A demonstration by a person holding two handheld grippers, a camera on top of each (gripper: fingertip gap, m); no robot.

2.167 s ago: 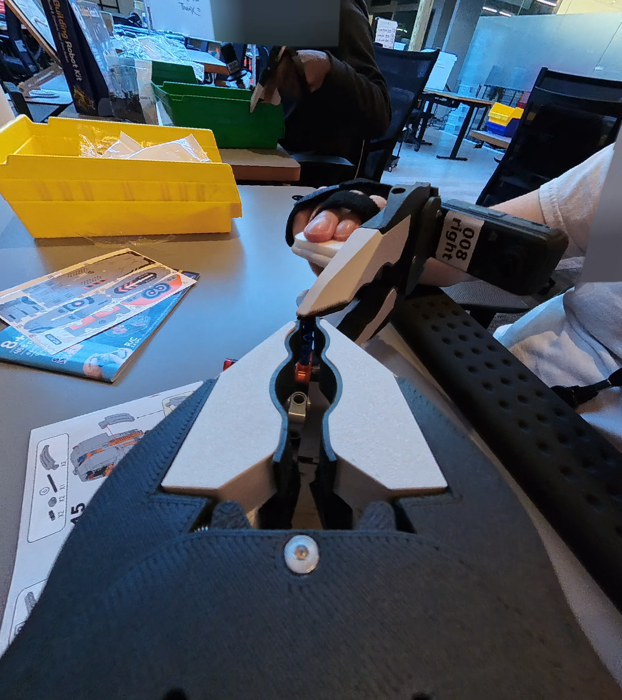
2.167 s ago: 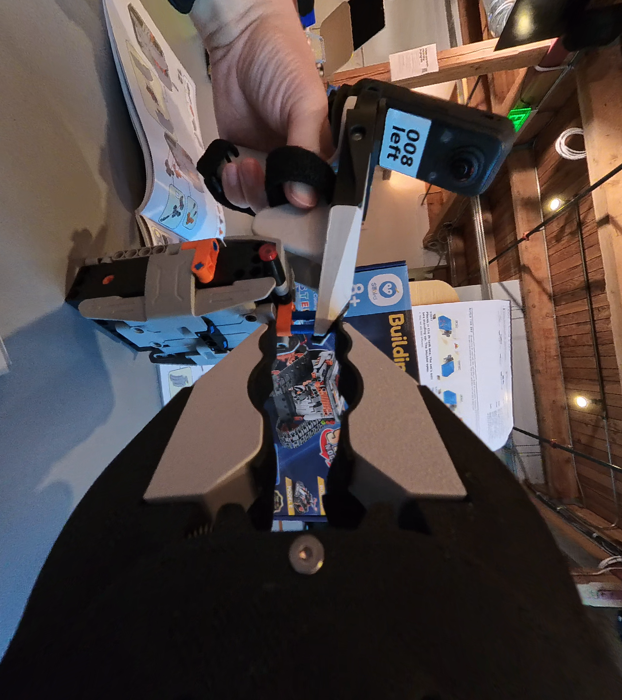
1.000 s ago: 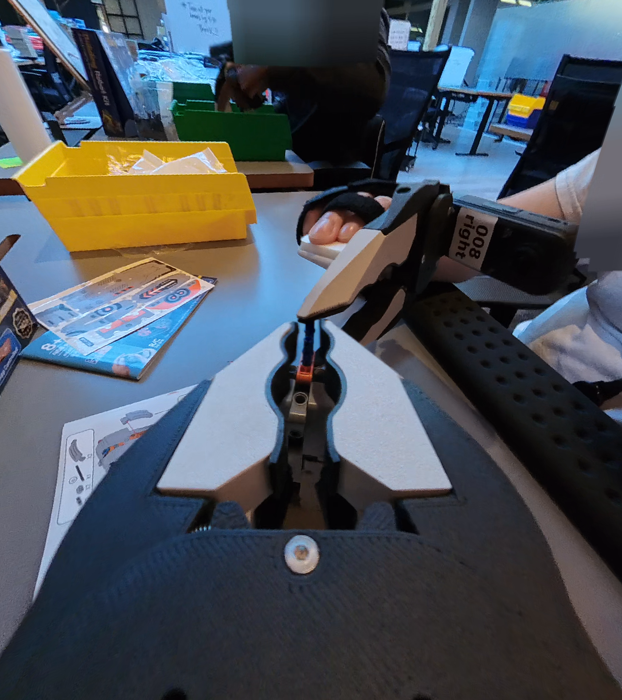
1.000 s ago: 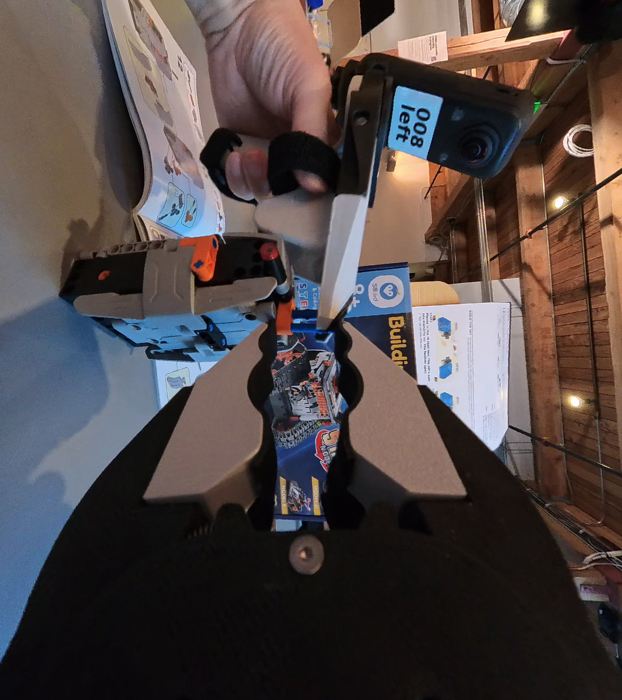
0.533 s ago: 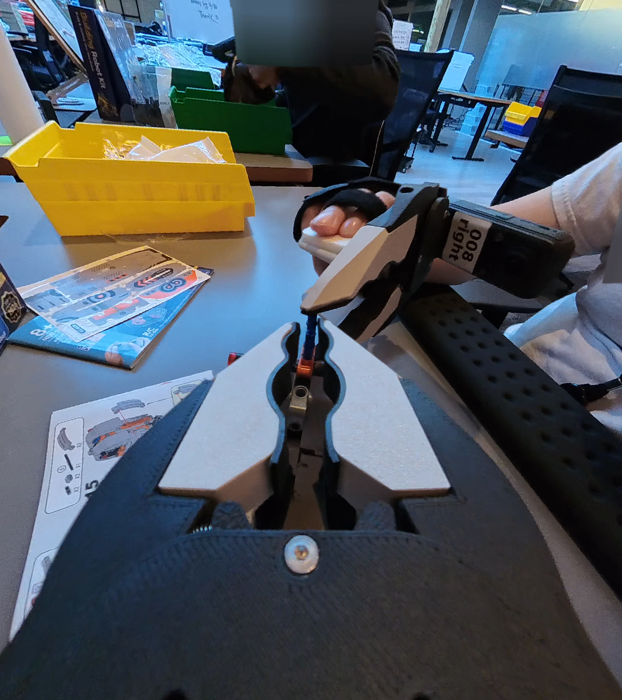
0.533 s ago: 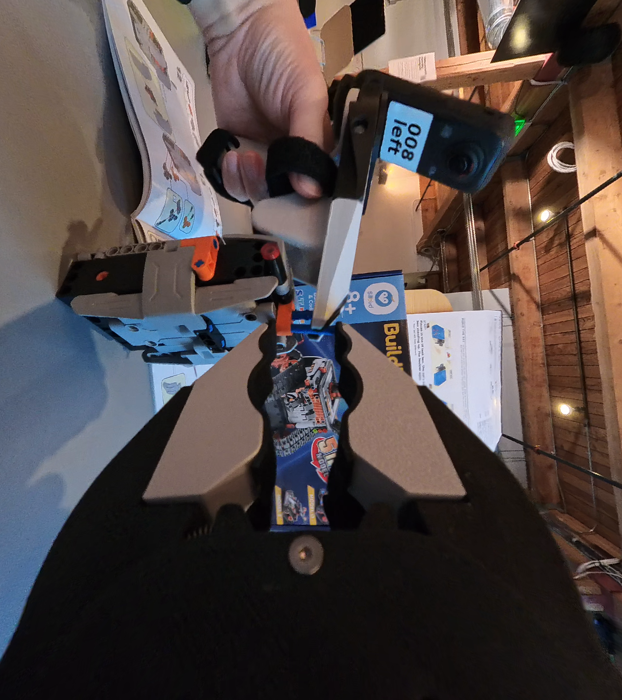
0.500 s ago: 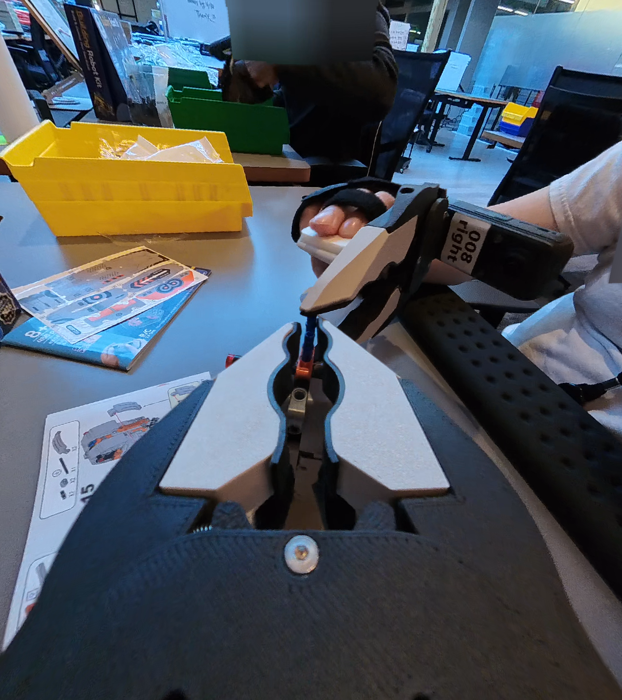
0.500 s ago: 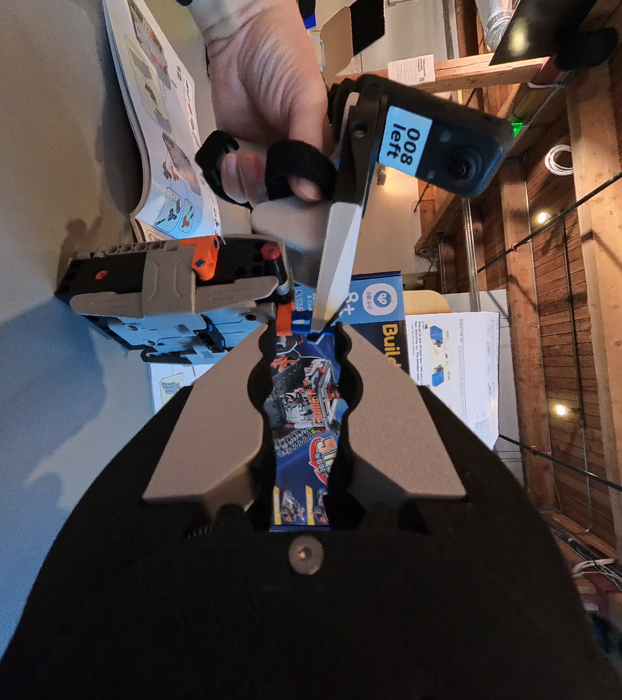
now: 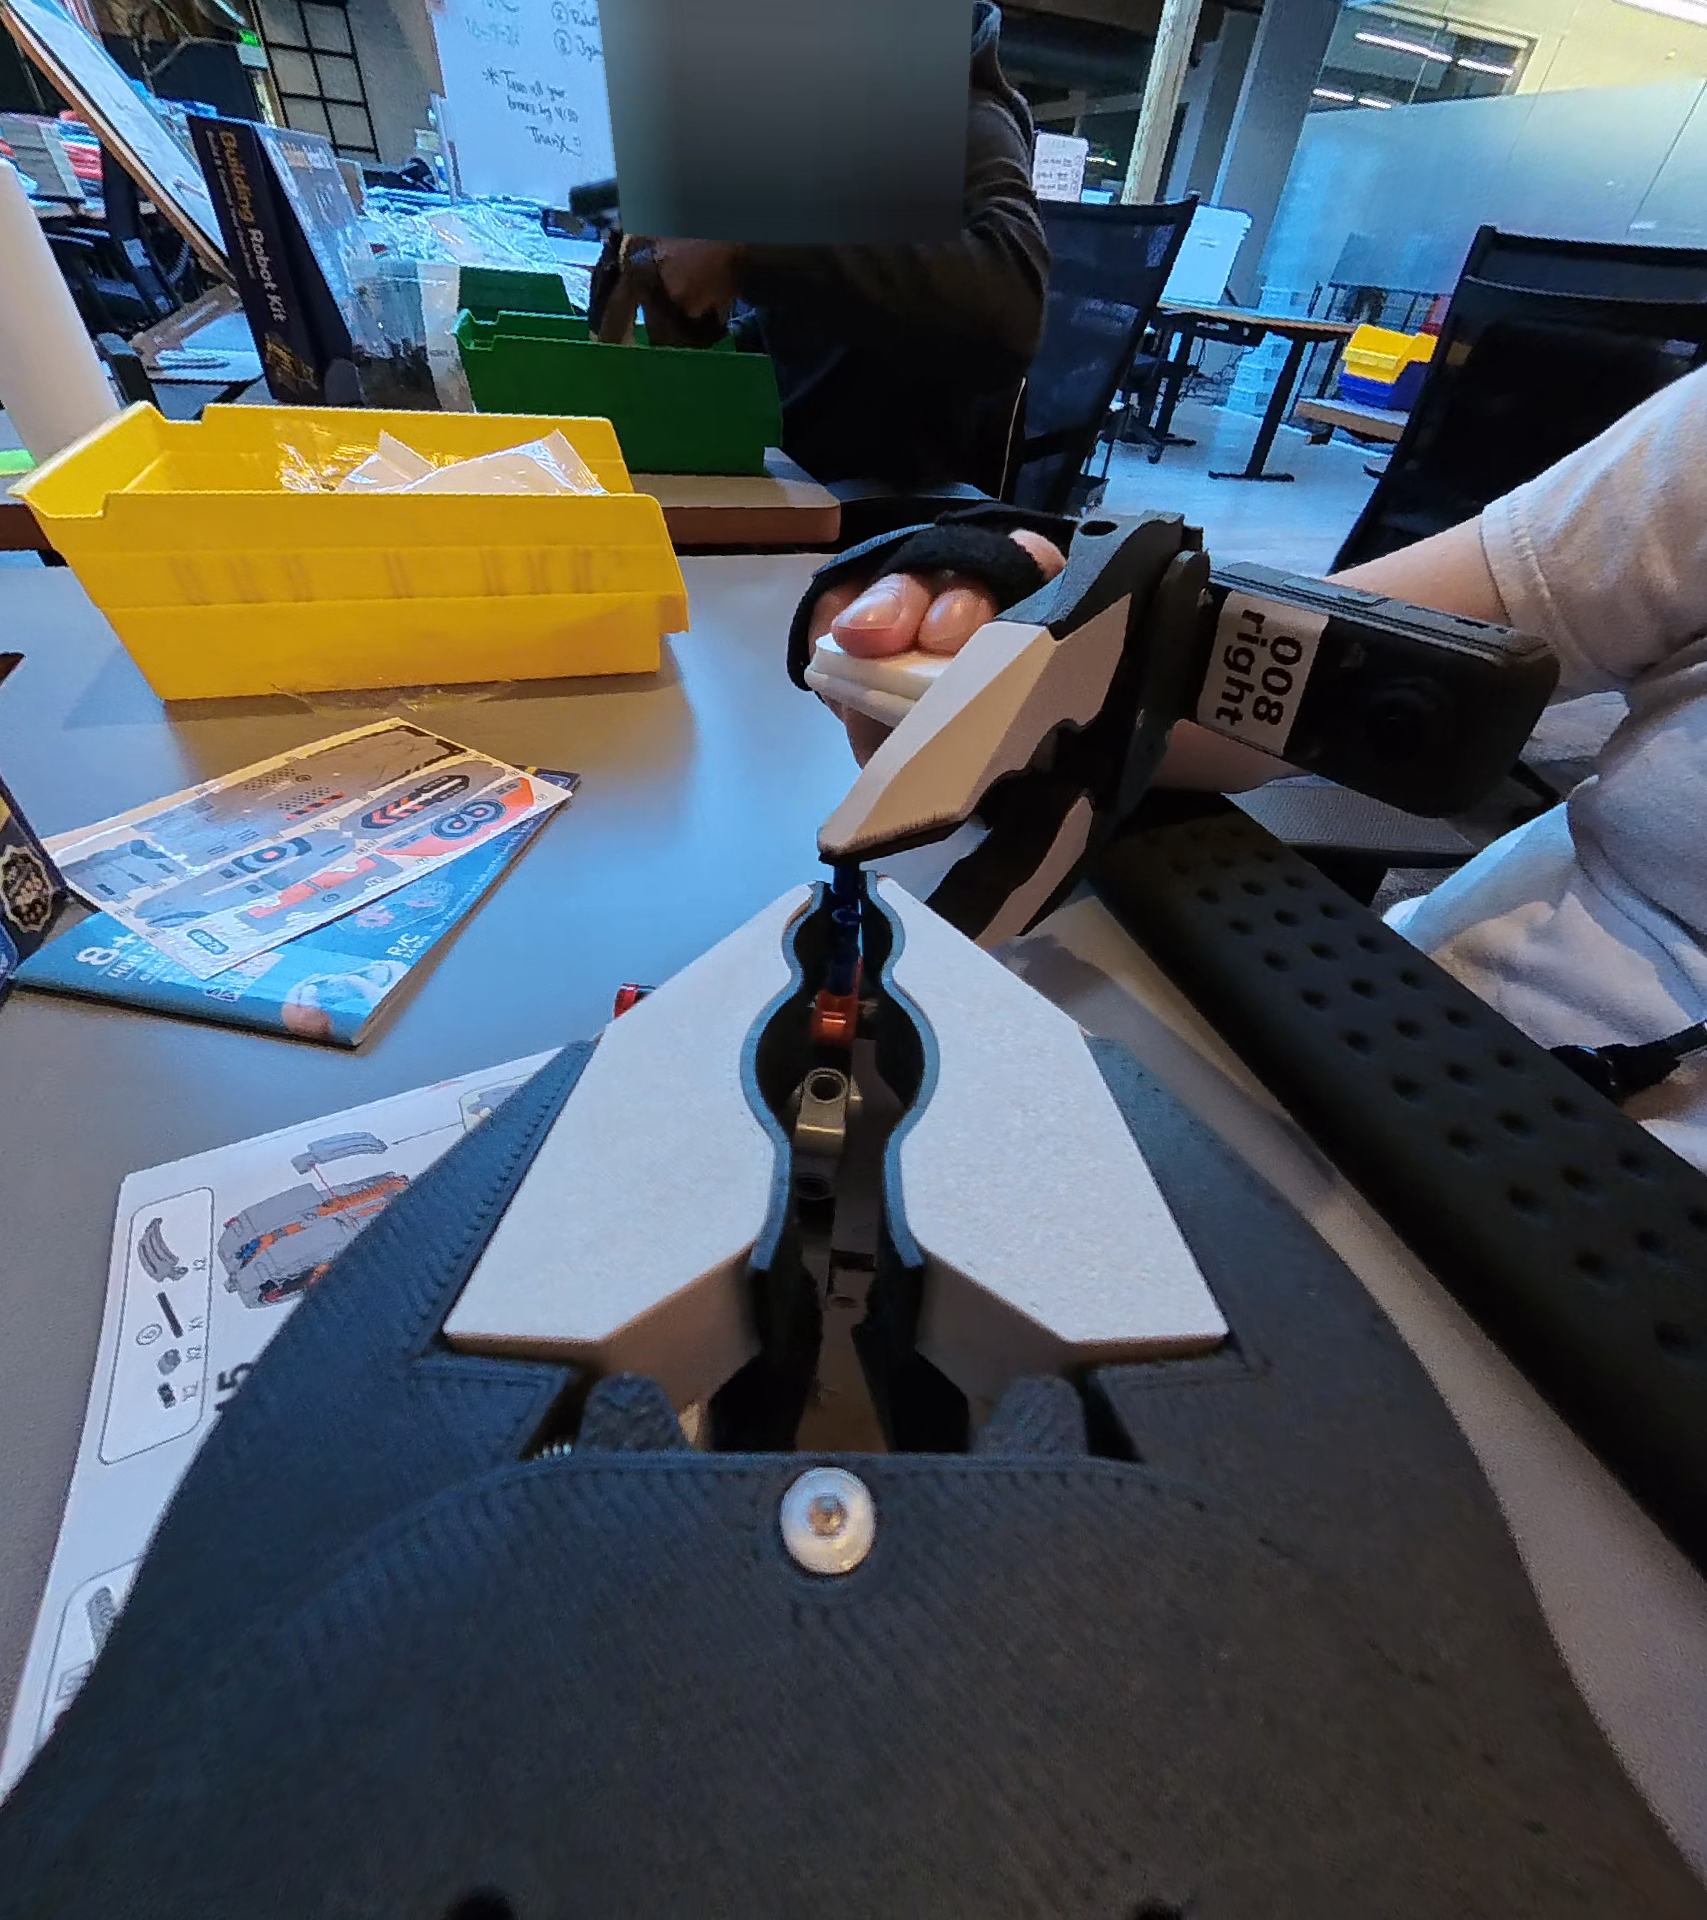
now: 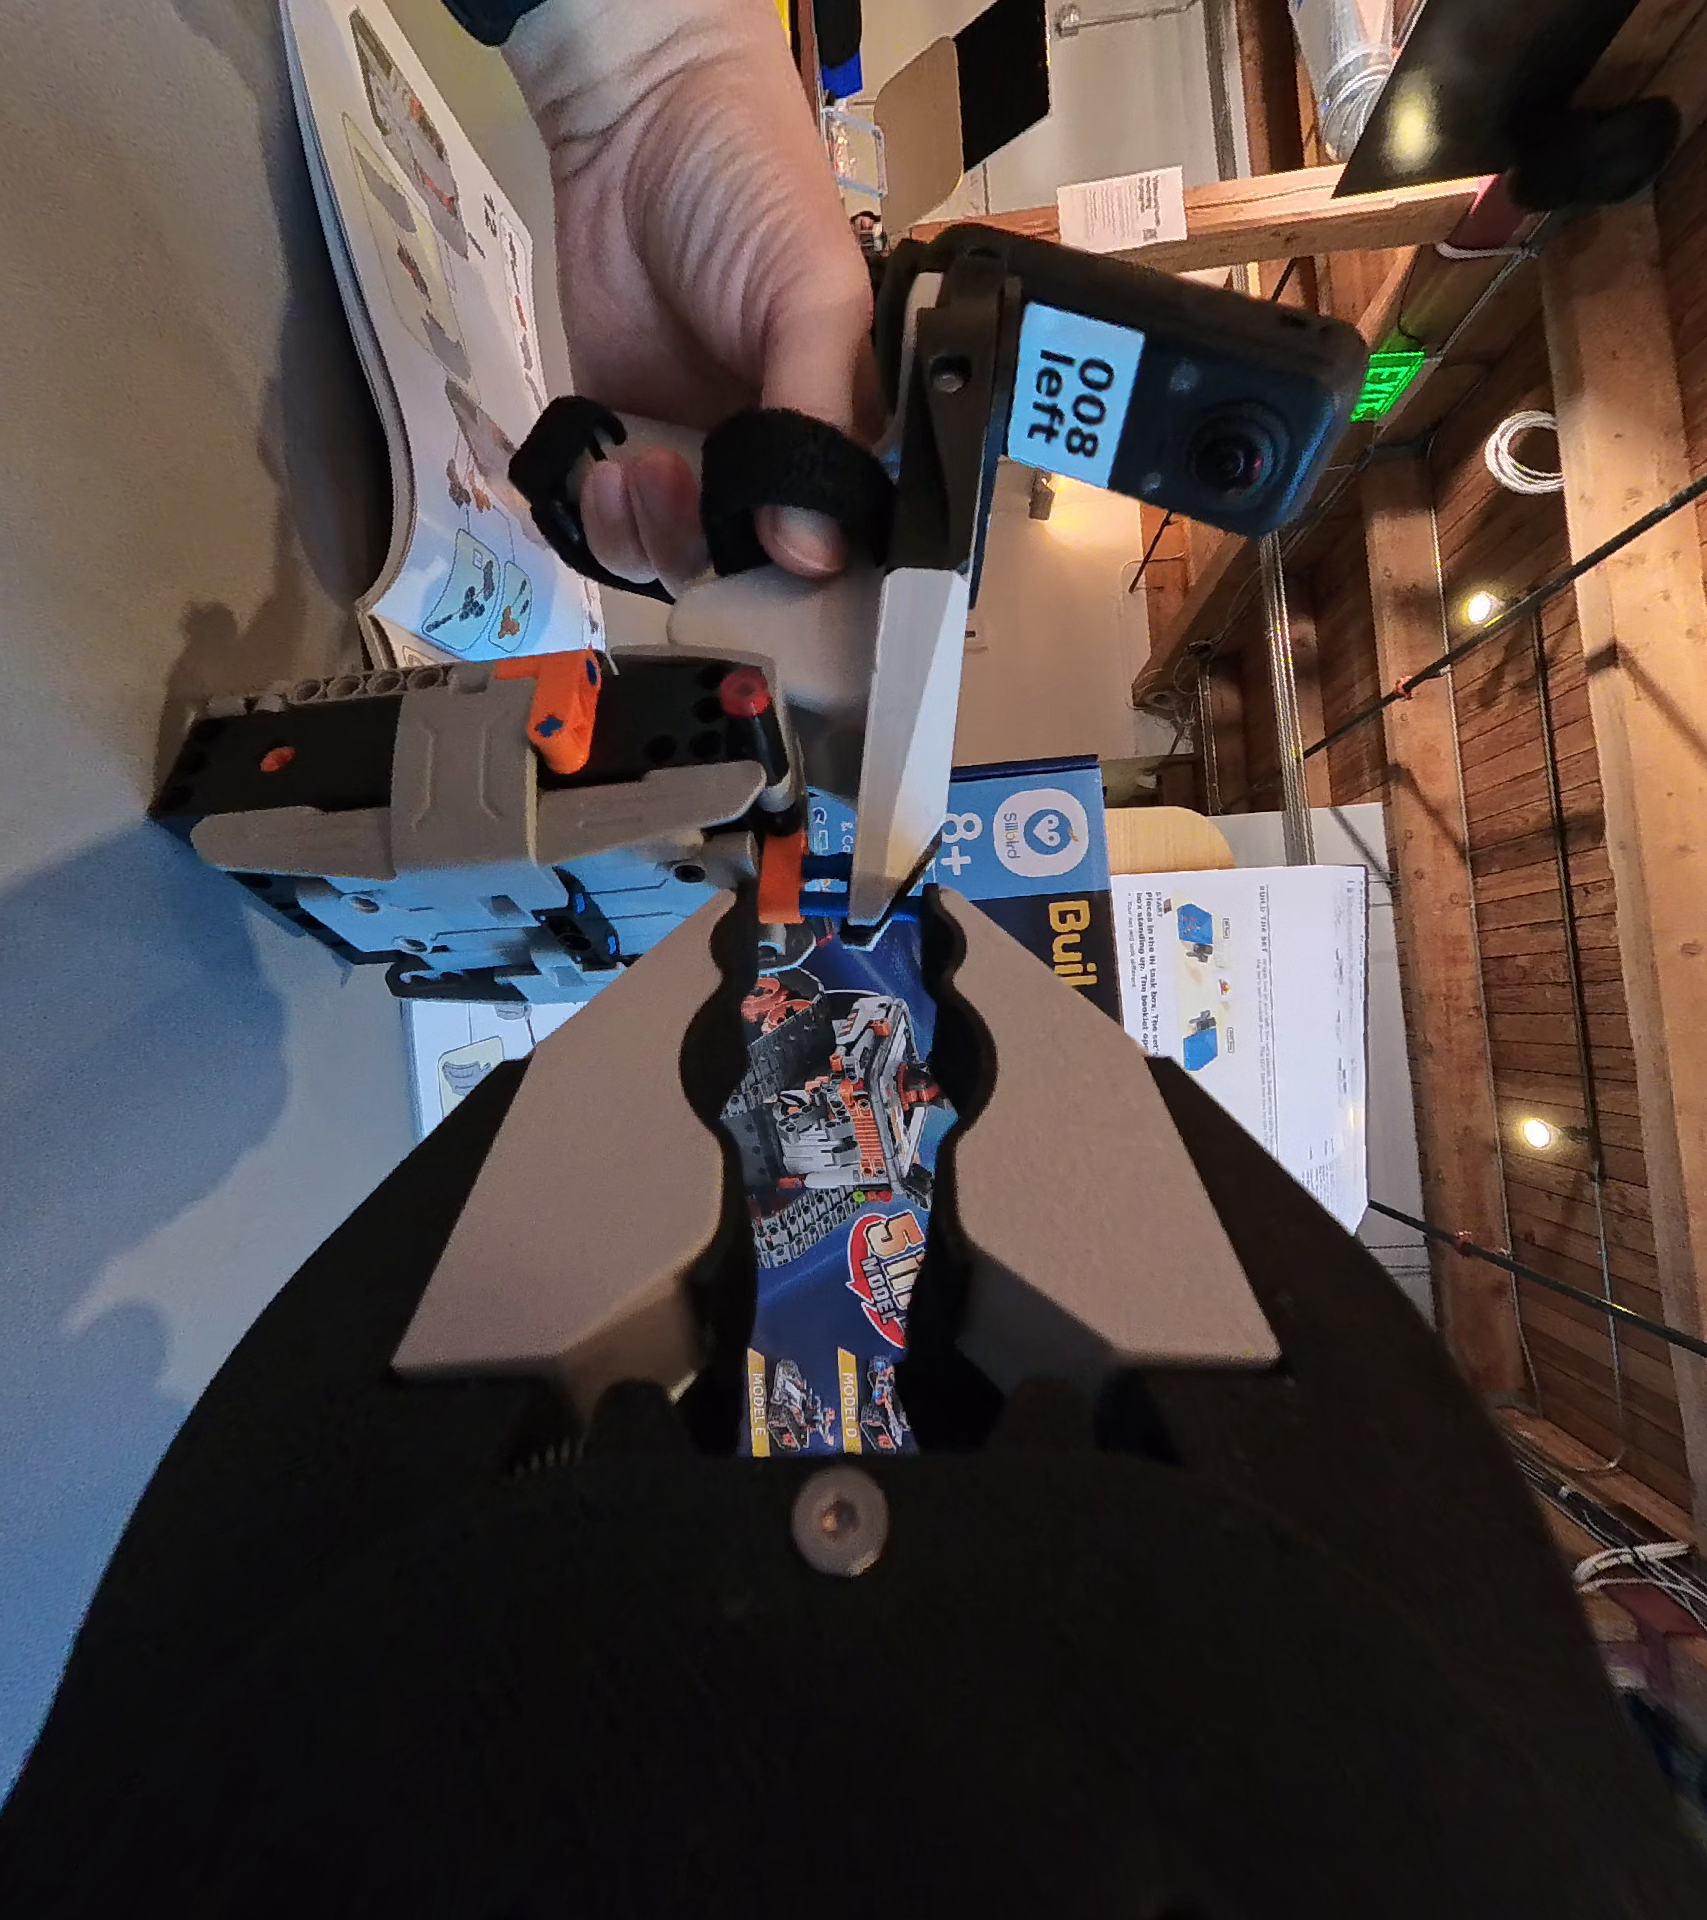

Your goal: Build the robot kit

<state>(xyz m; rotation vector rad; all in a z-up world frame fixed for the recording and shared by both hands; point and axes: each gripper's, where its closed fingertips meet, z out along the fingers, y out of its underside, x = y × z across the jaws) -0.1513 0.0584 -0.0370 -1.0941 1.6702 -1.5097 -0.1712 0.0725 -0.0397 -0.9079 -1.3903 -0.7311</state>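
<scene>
1. Right gripper, jaws parted, framing a blue box.
2. Left gripper pinching a thin blue rod.
3. Rod joining an orange piece on a grey brick model.

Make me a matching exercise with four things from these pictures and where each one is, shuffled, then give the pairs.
1 yellow bin
2 green bin
3 blue pin
4 instruction sheet

A between the left hand-held gripper's fingertips
B on the far table
C lying flat, partly hidden behind the gripper body
D holding clear bags

Pairs: 1-D, 2-B, 3-A, 4-C
</scene>
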